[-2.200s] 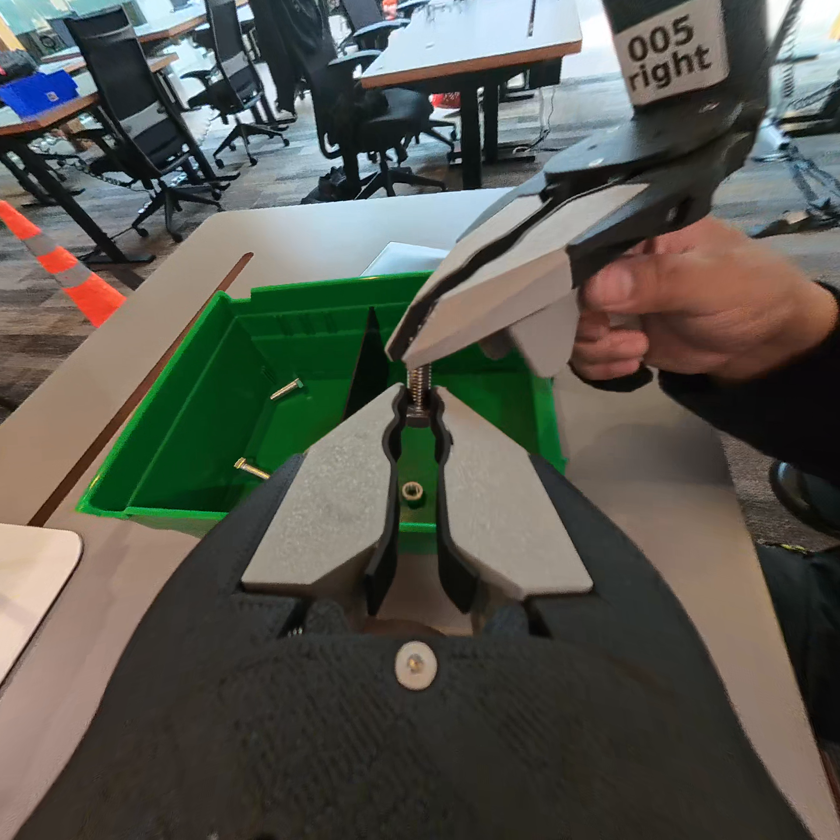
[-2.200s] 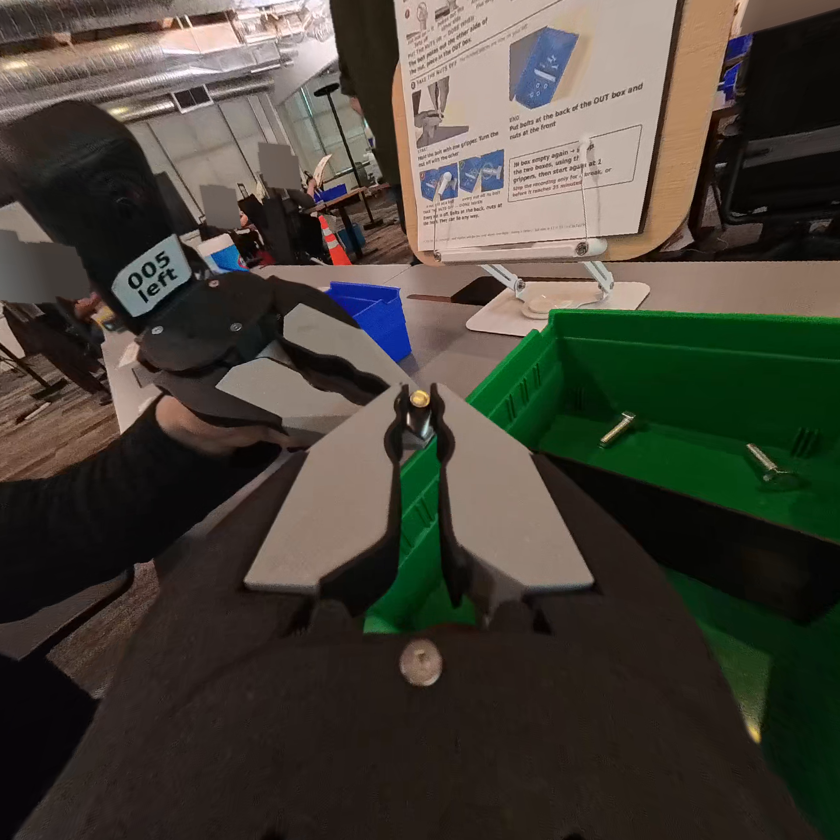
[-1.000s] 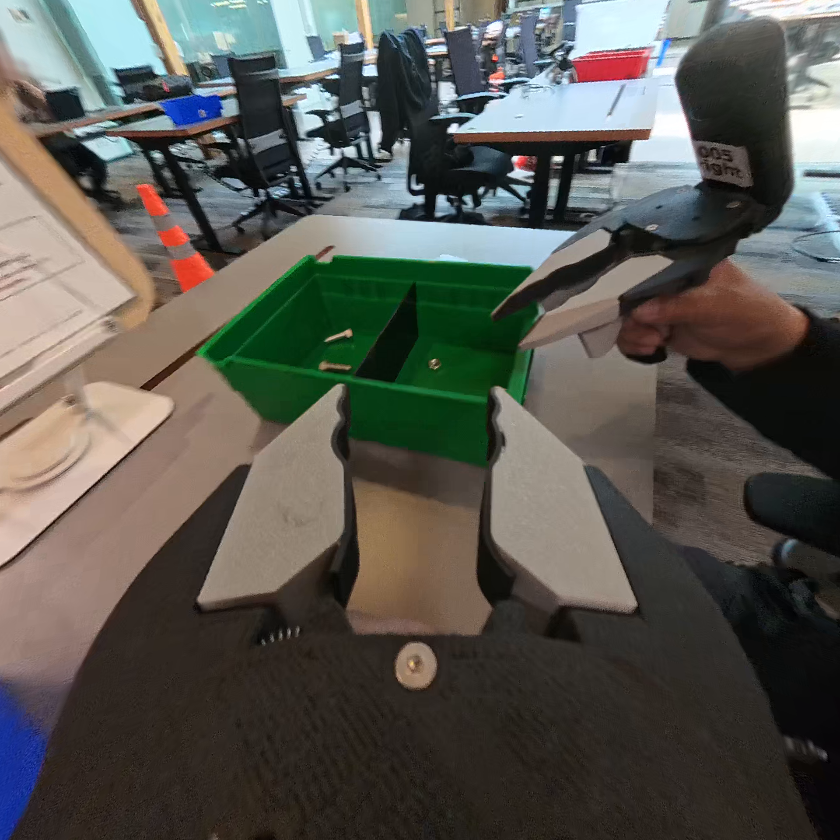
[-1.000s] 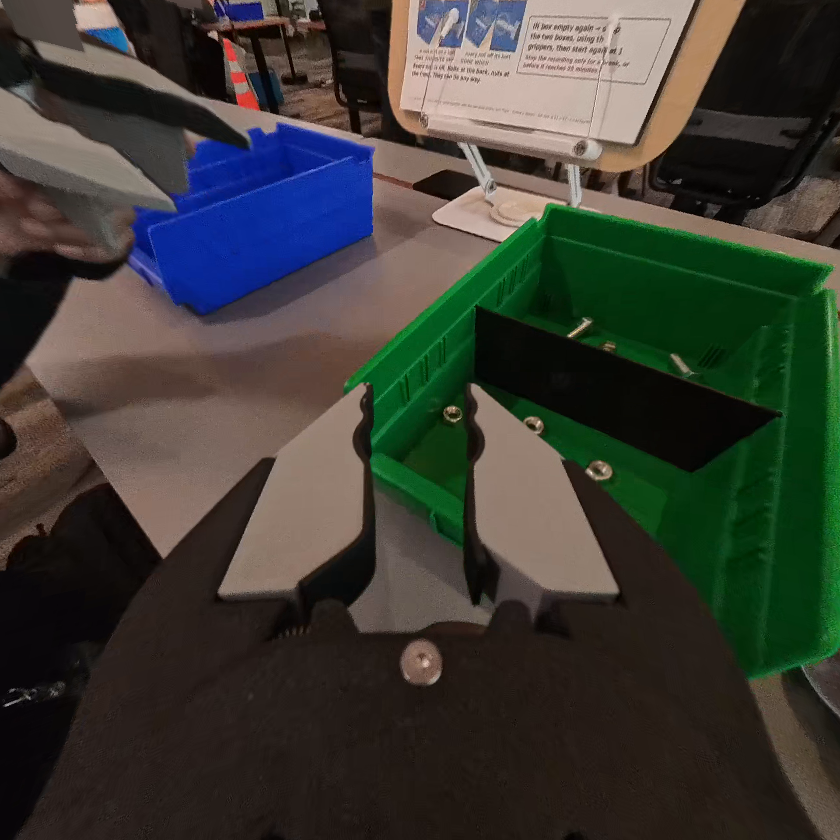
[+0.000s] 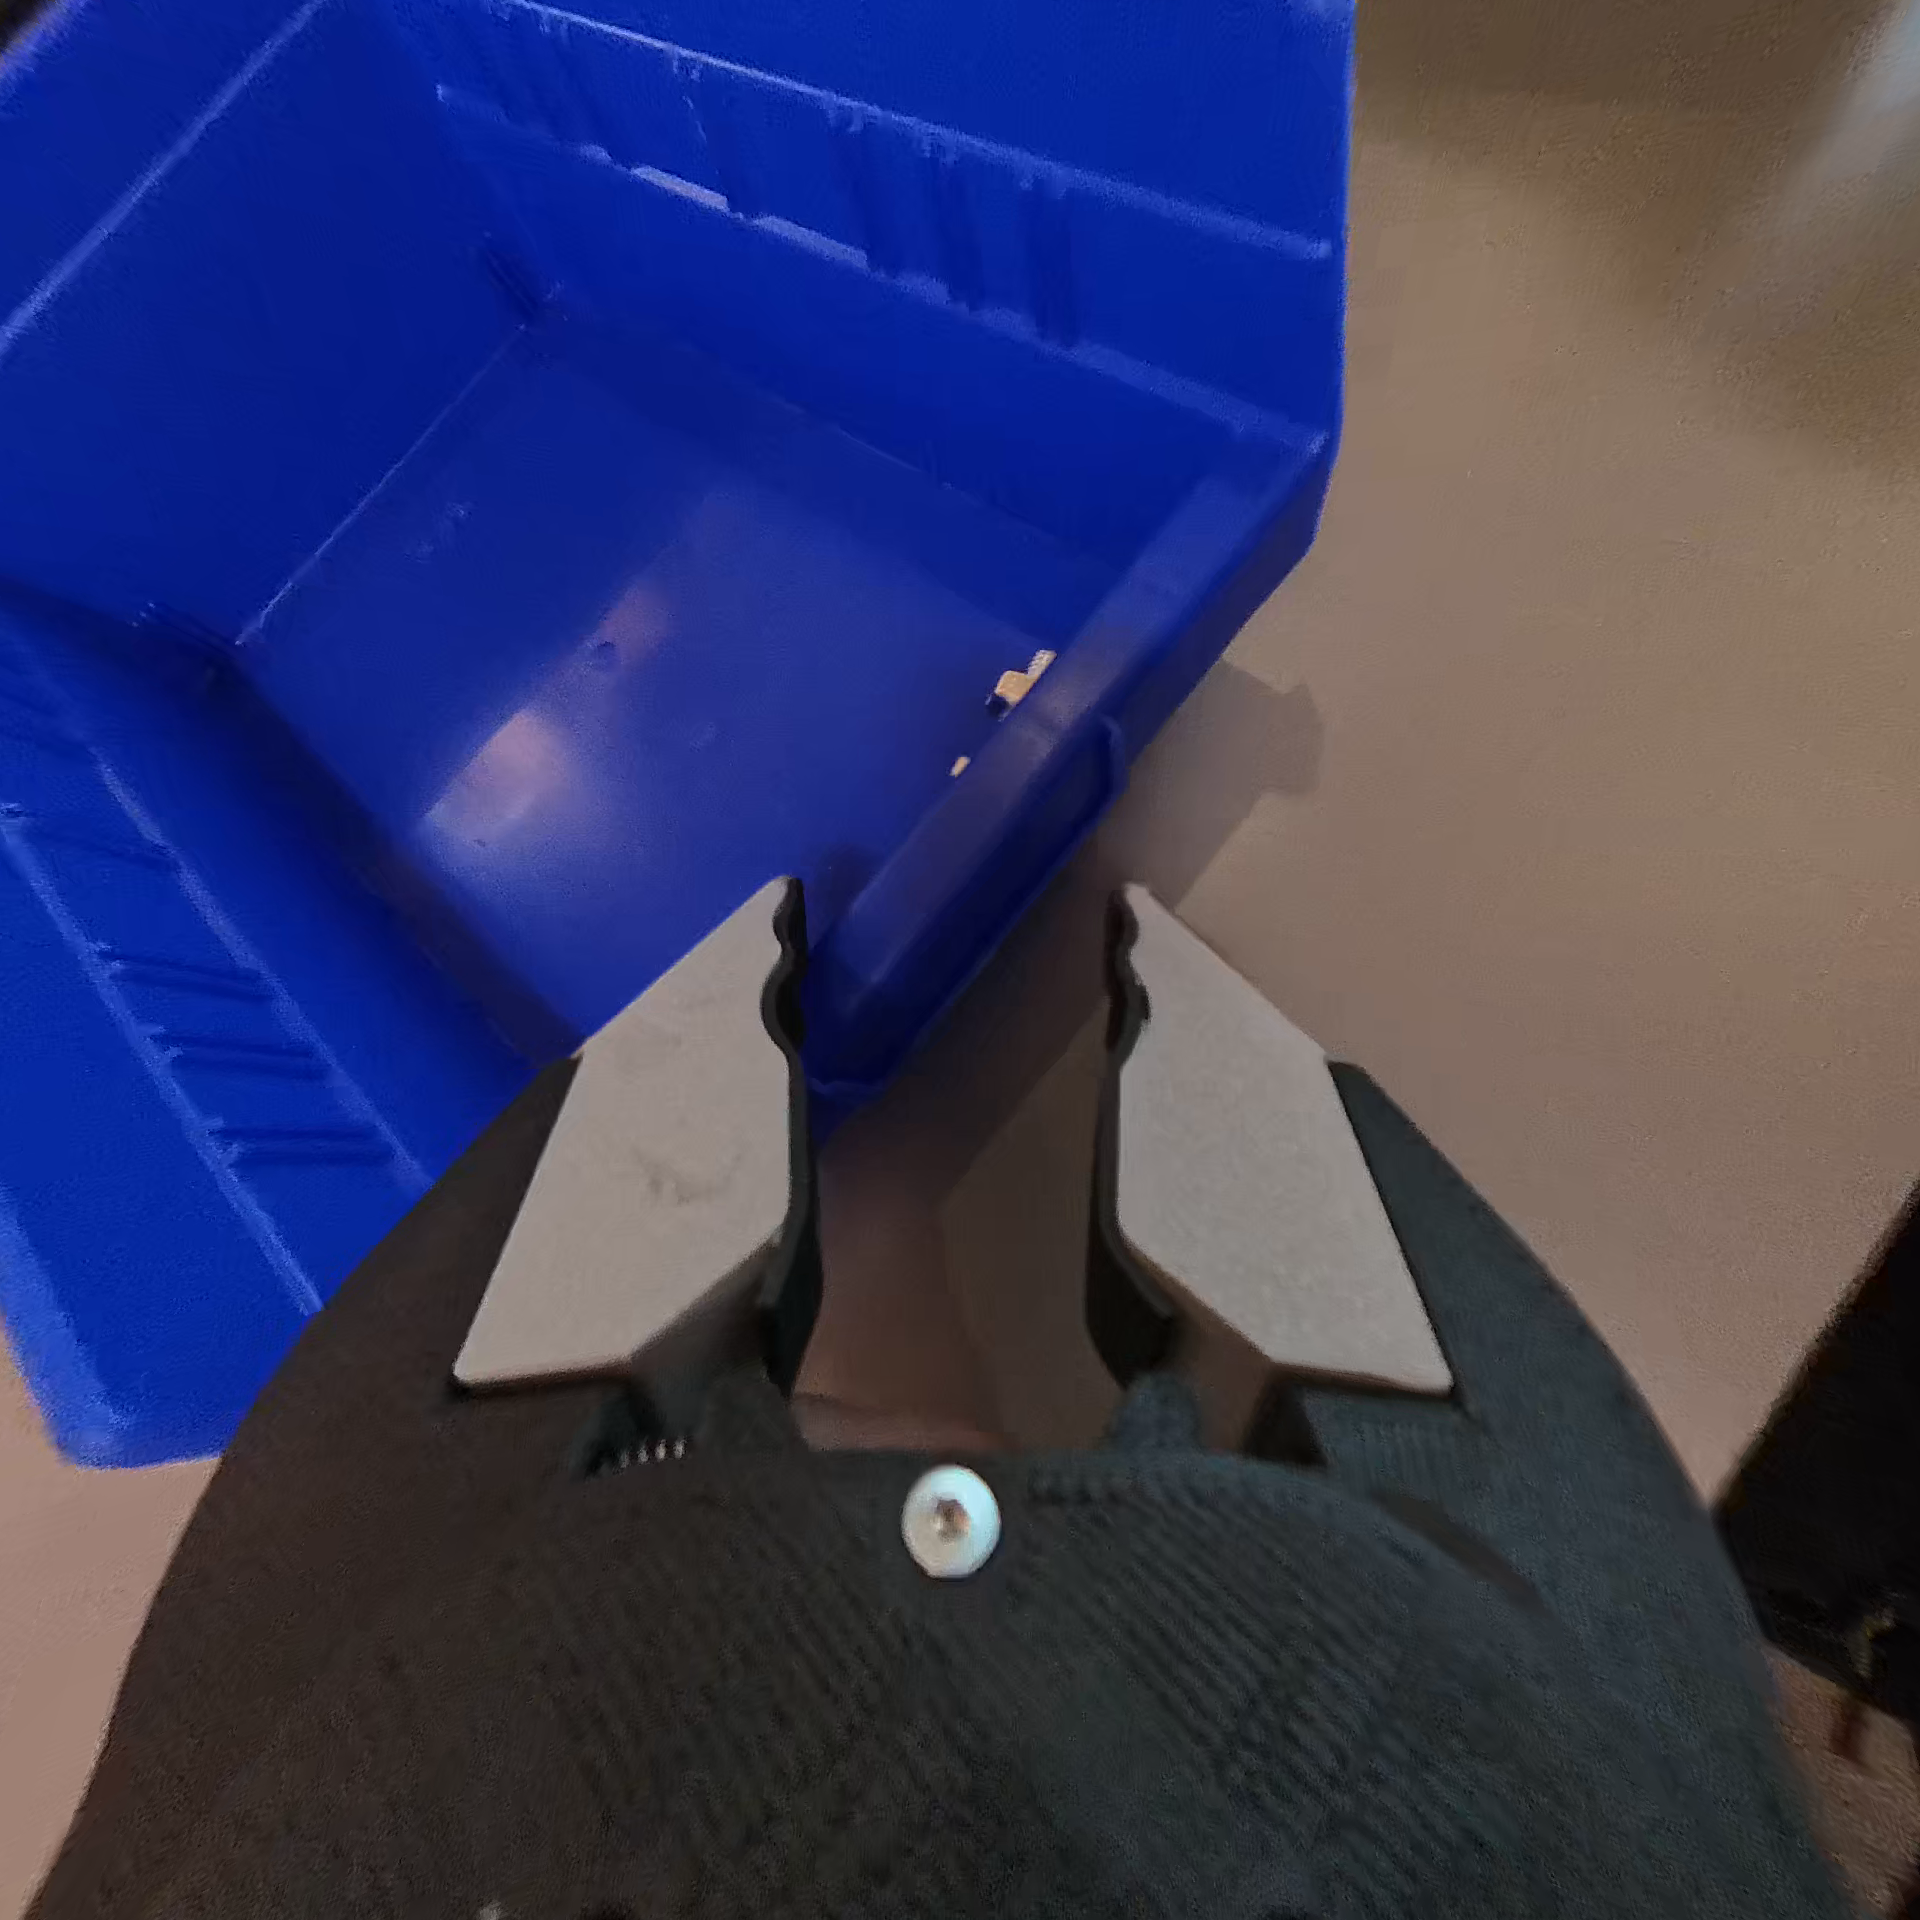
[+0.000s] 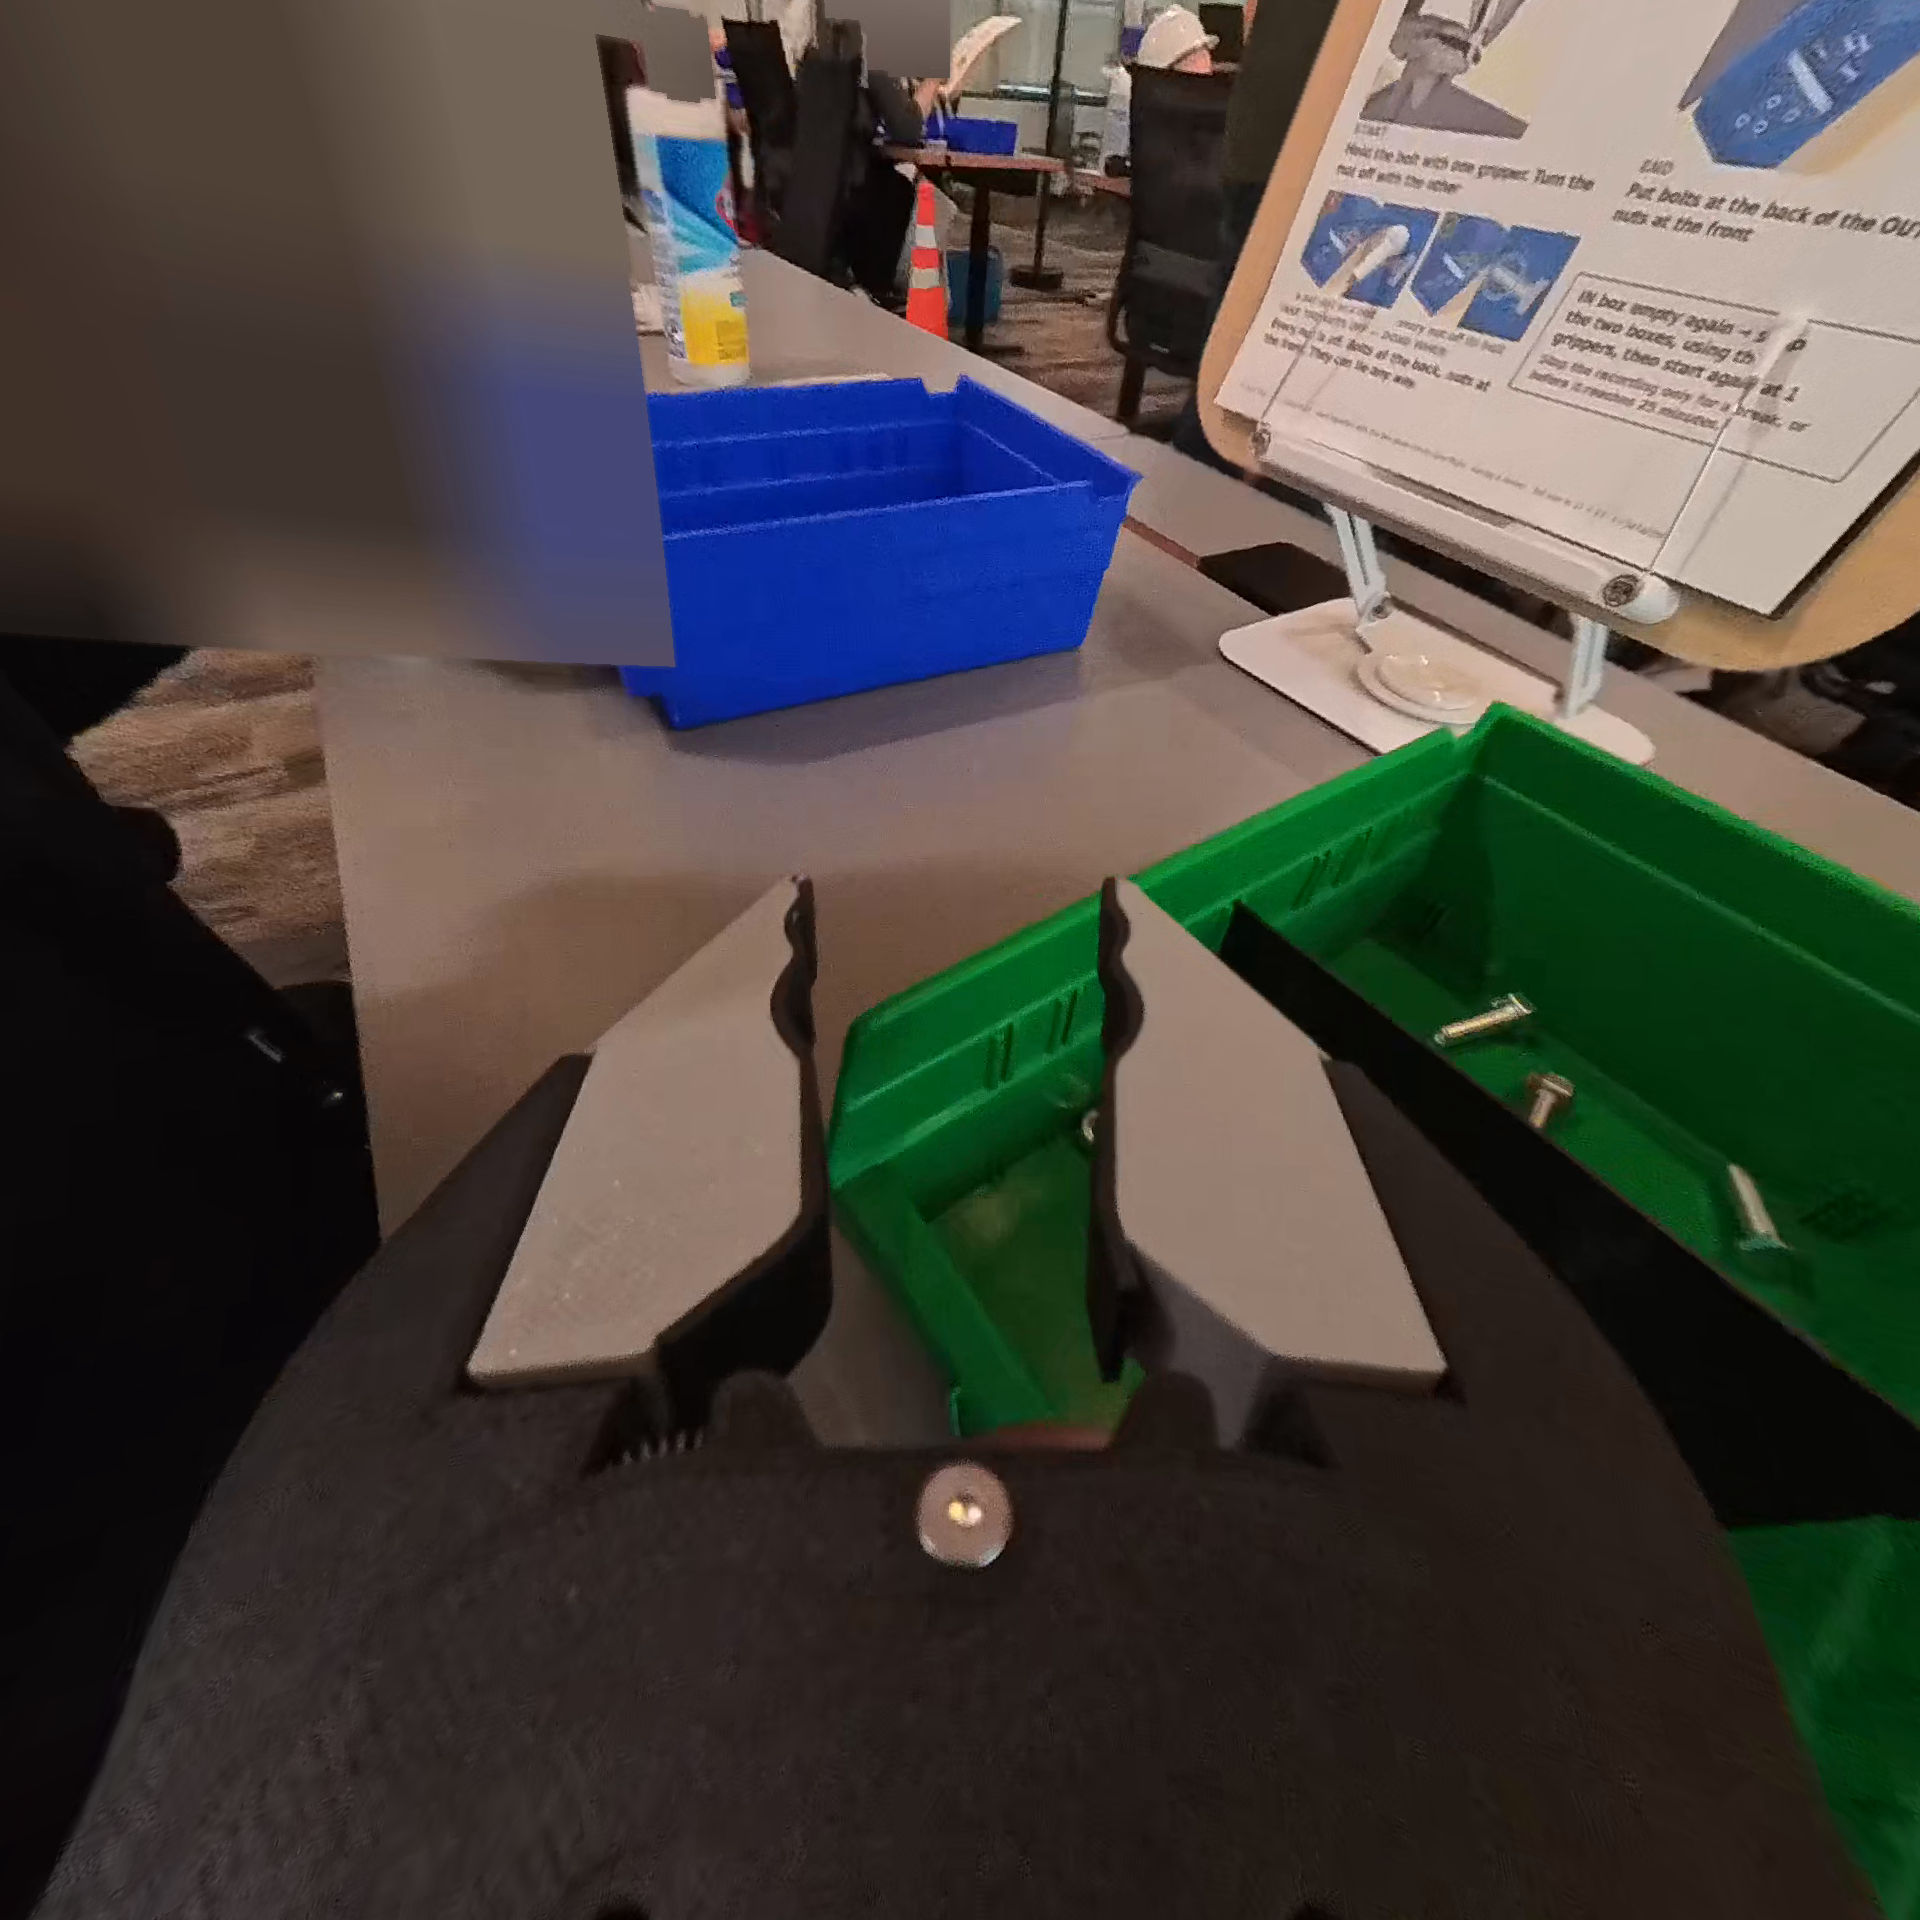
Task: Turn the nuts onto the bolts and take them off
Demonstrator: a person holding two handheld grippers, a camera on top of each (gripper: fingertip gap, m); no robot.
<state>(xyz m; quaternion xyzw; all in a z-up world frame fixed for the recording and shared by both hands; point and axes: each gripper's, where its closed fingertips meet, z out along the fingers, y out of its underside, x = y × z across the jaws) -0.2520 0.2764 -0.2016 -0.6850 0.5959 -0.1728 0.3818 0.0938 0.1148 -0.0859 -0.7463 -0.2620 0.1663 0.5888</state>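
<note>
printed instr. sheet on tilted stand | labelled wipes canister behind blue bin

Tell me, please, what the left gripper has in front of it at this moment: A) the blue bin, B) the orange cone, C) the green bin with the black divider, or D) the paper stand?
A: in the left wrist view the open left gripper points down at the corner of the blue bin, with nothing between its fingers.
</note>
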